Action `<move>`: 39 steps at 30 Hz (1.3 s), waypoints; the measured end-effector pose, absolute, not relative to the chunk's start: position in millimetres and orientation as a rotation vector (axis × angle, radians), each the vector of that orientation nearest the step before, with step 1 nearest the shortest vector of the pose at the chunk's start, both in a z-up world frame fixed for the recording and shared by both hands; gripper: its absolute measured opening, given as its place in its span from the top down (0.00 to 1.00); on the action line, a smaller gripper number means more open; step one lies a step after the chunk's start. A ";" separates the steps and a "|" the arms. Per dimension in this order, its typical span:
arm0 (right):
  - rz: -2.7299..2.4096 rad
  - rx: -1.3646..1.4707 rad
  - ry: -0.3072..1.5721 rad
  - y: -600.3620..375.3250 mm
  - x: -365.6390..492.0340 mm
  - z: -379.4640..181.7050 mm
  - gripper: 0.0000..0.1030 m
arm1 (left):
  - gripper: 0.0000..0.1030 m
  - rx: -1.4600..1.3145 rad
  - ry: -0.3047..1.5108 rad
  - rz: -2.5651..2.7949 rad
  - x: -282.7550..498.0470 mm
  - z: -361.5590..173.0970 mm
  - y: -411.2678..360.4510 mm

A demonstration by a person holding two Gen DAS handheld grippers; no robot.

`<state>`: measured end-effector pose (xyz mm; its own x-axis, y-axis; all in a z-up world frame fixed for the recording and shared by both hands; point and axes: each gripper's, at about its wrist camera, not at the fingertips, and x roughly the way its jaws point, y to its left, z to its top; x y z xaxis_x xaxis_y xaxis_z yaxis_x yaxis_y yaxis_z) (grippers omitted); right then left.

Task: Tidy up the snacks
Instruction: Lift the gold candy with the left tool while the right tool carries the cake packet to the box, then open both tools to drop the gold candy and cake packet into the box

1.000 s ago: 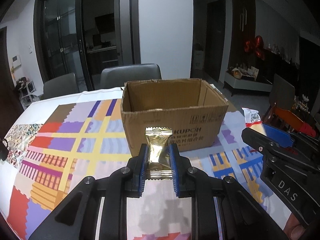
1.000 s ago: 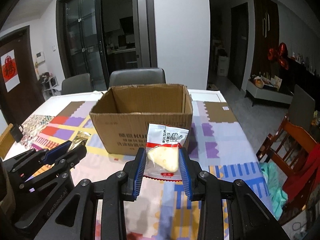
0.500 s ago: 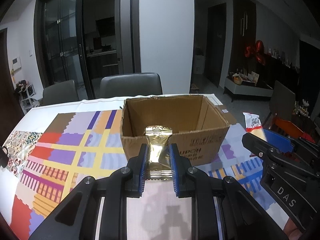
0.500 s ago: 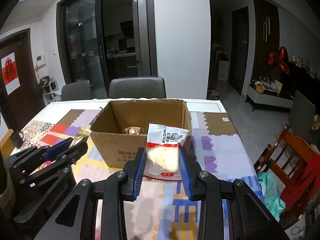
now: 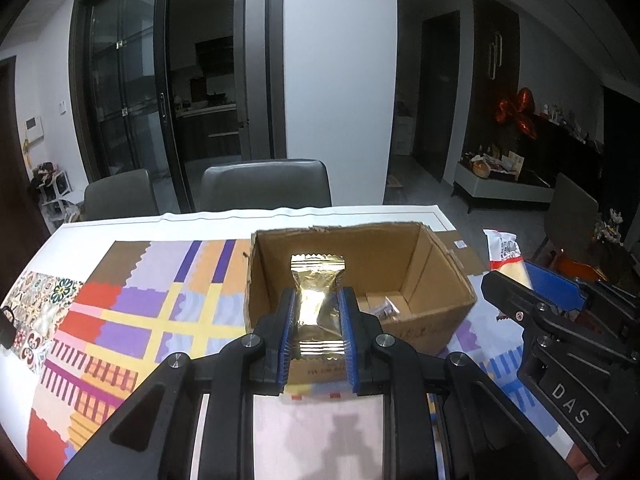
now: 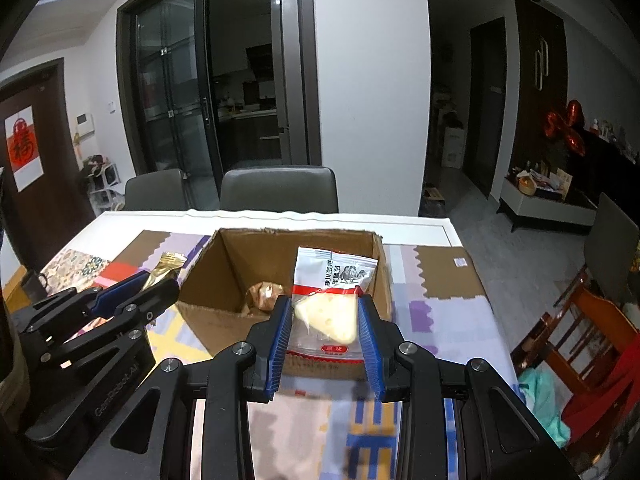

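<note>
An open cardboard box (image 5: 432, 264) (image 6: 212, 320) stands on the patterned tablecloth. My left gripper (image 5: 318, 312) is shut on a gold foil snack packet (image 5: 316, 292), held upright just before the box's near wall. My right gripper (image 6: 325, 312) is shut on a clear packet with a yellow wedge and red-white label (image 6: 332, 300), also at the near wall, toward the box's right side. Each gripper shows in the other's view: the right one (image 5: 532, 280) with its packet (image 5: 505, 254), the left one (image 6: 140, 284) with the gold packet (image 6: 166, 266). A brown wrapped snack (image 6: 264, 294) lies inside the box.
The table (image 5: 160, 224) has a colourful checked cloth. Two grey chairs (image 5: 266, 182) (image 5: 118, 196) stand at its far side. A wooden chair with red cloth (image 6: 592, 344) is at the right of the table. A small dark object (image 5: 6, 328) sits at the left edge.
Both grippers have risen and come forward with their packets. The box now sits lower in view and its inside shows, with a brown snack on its floor.
</note>
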<state>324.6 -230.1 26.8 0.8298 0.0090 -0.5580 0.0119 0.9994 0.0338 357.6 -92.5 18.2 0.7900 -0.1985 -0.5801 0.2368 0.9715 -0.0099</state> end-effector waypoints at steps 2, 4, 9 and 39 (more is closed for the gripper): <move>0.000 0.037 0.594 -229.9 332.0 26.7 0.66 | 0.78 0.064 0.615 -0.233 363.1 18.4 -93.6; 0.003 0.041 0.599 -230.2 341.2 25.7 0.66 | 0.78 0.063 0.616 -0.232 370.3 17.6 -94.0; 0.005 0.037 0.606 -229.8 357.1 23.2 0.66 | 0.78 0.061 0.627 -0.234 387.8 13.5 -96.6; -0.009 0.002 0.672 -233.2 424.0 -7.9 0.58 | 0.64 0.062 0.679 -0.218 442.8 -17.3 -100.9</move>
